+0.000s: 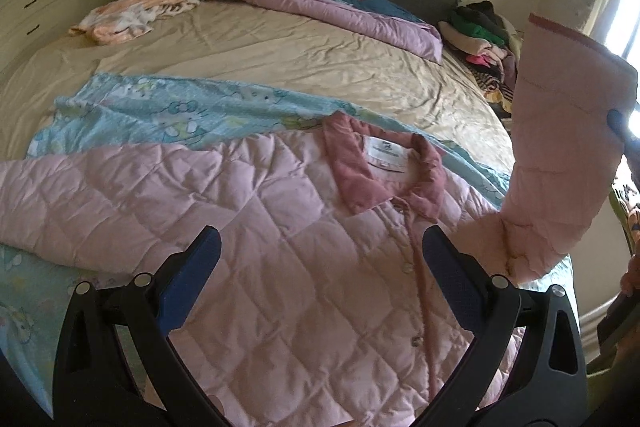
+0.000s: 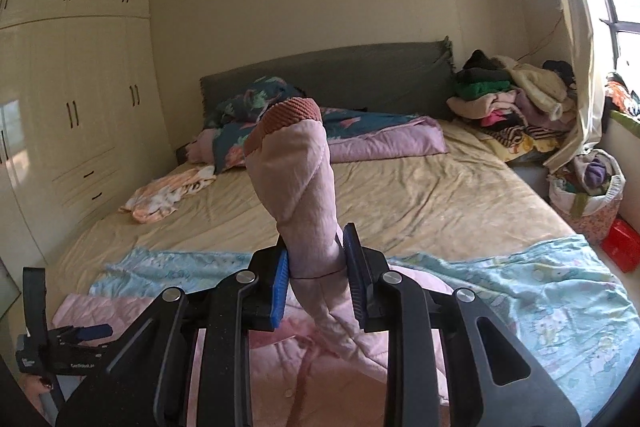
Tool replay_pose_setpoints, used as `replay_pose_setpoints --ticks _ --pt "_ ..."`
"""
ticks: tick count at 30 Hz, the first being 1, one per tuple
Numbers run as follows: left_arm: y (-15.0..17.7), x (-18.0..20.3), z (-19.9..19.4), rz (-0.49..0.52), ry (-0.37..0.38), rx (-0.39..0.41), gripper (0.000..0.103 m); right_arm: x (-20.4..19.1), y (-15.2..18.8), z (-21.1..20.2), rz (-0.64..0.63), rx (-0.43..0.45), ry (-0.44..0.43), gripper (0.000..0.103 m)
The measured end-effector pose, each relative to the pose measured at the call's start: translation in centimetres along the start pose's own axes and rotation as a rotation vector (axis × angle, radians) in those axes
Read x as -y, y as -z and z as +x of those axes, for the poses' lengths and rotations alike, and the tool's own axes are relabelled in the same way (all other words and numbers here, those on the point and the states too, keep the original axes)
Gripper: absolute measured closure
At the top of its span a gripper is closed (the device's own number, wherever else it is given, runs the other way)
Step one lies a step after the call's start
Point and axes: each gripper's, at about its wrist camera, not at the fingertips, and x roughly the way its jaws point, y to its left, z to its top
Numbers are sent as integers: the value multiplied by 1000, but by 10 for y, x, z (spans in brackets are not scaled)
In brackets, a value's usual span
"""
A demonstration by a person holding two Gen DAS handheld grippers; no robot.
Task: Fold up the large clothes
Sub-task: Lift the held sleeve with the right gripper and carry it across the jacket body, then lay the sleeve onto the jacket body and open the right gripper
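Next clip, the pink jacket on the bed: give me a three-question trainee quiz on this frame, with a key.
1. True or false: the right gripper is shut on the pink quilted jacket's sleeve.
2. The left gripper is: A) open and empty B) gripping the collar C) gripping the blue cartoon sheet.
3. What colour is the sleeve's cuff?

Key: 1 true; 2 A; 3 dusty red-pink.

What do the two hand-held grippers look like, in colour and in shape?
Both are alike. The left gripper has two black plastic fingers, curved, with cut-out openings and round silver pivot pins; blue textured pads line their inner faces. The right gripper shows the same black frame, silver pins and ribbed blue pads. No cables show.
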Motion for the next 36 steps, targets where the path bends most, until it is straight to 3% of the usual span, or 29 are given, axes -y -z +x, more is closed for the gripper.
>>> replay_pose_setpoints --ticks 8,21,29,36 --pt "11 -31 6 -38 -23 17 8 -31 26 33 -43 -64 -37 79" --pt "19 -68 40 -141 47 -40 8 -67 71 72 -85 -161 -69 79" --pt "17 -79 50 -221 166 -60 8 -93 114 103 -101 -235 -110 78" --pt "15 -73 57 -271 380 -85 8 -119 153 117 -131 -304 -197 71"
